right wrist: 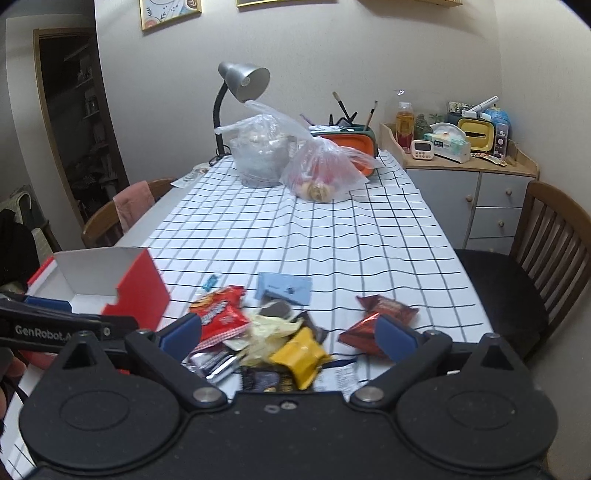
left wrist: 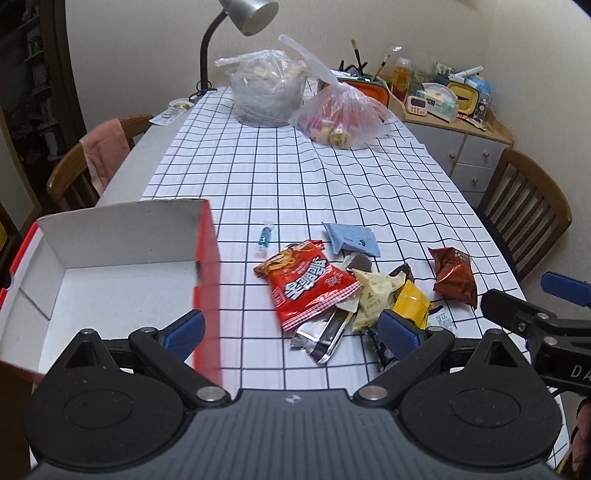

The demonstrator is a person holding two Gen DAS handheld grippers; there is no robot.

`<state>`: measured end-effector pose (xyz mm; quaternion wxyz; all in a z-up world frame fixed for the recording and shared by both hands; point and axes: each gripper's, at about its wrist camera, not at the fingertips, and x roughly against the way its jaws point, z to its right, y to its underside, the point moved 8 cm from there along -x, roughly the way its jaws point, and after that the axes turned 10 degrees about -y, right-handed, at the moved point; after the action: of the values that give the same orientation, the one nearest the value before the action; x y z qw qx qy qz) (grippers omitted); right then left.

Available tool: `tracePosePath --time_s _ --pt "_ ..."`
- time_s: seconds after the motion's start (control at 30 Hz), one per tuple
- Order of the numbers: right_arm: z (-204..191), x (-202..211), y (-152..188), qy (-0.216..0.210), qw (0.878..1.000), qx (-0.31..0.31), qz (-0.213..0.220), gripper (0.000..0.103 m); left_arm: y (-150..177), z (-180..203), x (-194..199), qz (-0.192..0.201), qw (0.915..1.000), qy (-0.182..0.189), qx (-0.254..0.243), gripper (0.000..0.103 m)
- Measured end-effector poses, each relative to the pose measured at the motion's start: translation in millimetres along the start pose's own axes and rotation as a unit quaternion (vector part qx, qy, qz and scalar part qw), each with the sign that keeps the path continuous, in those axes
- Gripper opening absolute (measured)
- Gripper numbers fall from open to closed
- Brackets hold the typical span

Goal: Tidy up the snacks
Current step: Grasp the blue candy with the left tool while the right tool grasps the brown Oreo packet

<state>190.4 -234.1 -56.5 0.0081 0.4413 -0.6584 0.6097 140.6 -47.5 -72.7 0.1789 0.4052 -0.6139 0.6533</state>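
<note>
A heap of small snack packets lies on the near part of the white tablecloth with black grid lines (left wrist: 295,177). The big red crinkly snack bag with white letters (left wrist: 308,284) lies on the left of the heap, partly over a shiny silver and black wrapper (left wrist: 325,336). A cream packet (left wrist: 375,291) and a yellow packet (left wrist: 412,302) touch each other in the middle. A pale blue flat packet (left wrist: 351,240) lies just behind the heap, and a dark red foil bag (left wrist: 454,275) lies a little apart on the right. A tiny blue candy in a clear wrapper (left wrist: 265,238) lies alone, between the heap and the box. The open red cardboard box with white inside (left wrist: 110,251) stands to the left of the snacks, and nothing shows inside it. The left gripper (left wrist: 291,330) hangs low above the near edge of the heap with its 2 blue pads far apart and nothing between them. The right gripper (right wrist: 288,334) hangs just above the heap too, wide apart and holding nothing. Far back stand 2 clear plastic bags of food (left wrist: 340,118) and a silver desk lamp (left wrist: 247,14). A wooden chair (left wrist: 528,206) stands on the right.
</note>
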Motion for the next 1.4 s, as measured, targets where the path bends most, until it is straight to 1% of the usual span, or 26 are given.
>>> tracePosePath --time_s 0.13,0.23,0.3,0.33,0.43,0.53,0.67,0.7,0.73,0.8,0.9,1.0,1.03,1.07,1.13,1.27,1.3,1.37,1.4 --pt "27 -9 -11 0.011 1.0 0.007 -0.006 0.099 -16 11 -14 -0.008 1.0 0.001 0.004 0.1" --pt "49 -22 -19 0.019 1.0 0.005 -0.02 0.099 -32 17 -28 -0.017 0.9998 0.003 0.009 0.1" --pt "64 -32 -23 0.023 0.999 -0.009 -0.034 0.098 -44 20 -39 -0.024 0.9996 0.005 0.013 0.1" --pt "71 -37 -24 0.024 0.999 -0.015 -0.042 0.098 -50 21 -46 -0.029 0.9995 0.003 0.014 0.1" --pt "89 -55 -27 0.033 0.996 -0.031 -0.073 0.095 -66 23 -69 -0.061 0.9978 0.016 0.018 0.1" --pt "102 -72 -28 0.037 0.993 -0.056 -0.096 0.094 -83 21 -93 -0.081 0.9965 0.007 0.017 0.1" --pt "115 -94 -25 0.037 0.987 -0.085 -0.128 0.093 -102 18 -124 -0.102 0.9947 0.004 0.012 0.1" --pt "117 -99 -23 0.036 0.985 -0.094 -0.137 0.093 -106 19 -132 -0.106 0.9944 0.003 0.006 0.099" --pt "119 -104 -21 0.034 0.984 -0.103 -0.144 0.093 -109 18 -139 -0.108 0.9941 -0.002 0.004 0.096" --pt "124 -112 -15 0.034 0.98 -0.117 -0.156 0.092 -113 14 -156 -0.117 0.9931 0.002 -0.003 0.095" --pt "127 -121 -7 0.035 0.977 -0.126 -0.169 0.091 -114 8 -183 -0.134 0.991 -0.002 -0.008 0.093" --pt "131 -130 2 0.037 0.973 -0.135 -0.183 0.088 -107 4 -207 -0.158 0.9874 -0.006 -0.01 0.084" --pt "132 -133 4 0.039 0.972 -0.137 -0.187 0.086 -106 4 -214 -0.163 0.9866 -0.006 -0.011 0.076" --pt "133 -135 7 0.04 0.971 -0.138 -0.191 0.085 -105 4 -220 -0.165 0.9861 -0.01 -0.016 0.073" --pt "134 -139 10 0.039 0.97 -0.141 -0.196 0.083 -102 5 -232 -0.176 0.984 -0.016 -0.022 0.071" --pt "136 -146 15 0.037 0.968 -0.146 -0.202 0.076 -98 1 -250 -0.19 0.9814 -0.021 -0.015 0.061" --pt "136 -148 16 0.037 0.967 -0.146 -0.204 0.075 -98 0 -254 -0.194 0.9808 -0.02 -0.011 0.059" --pt "136 -150 17 0.035 0.967 -0.148 -0.205 0.073 -97 -2 -260 -0.199 0.9799 -0.018 -0.001 0.052" --pt "136 -151 17 0.034 0.967 -0.148 -0.206 0.072 -96 -2 -263 -0.2 0.9797 -0.013 0.001 0.05"
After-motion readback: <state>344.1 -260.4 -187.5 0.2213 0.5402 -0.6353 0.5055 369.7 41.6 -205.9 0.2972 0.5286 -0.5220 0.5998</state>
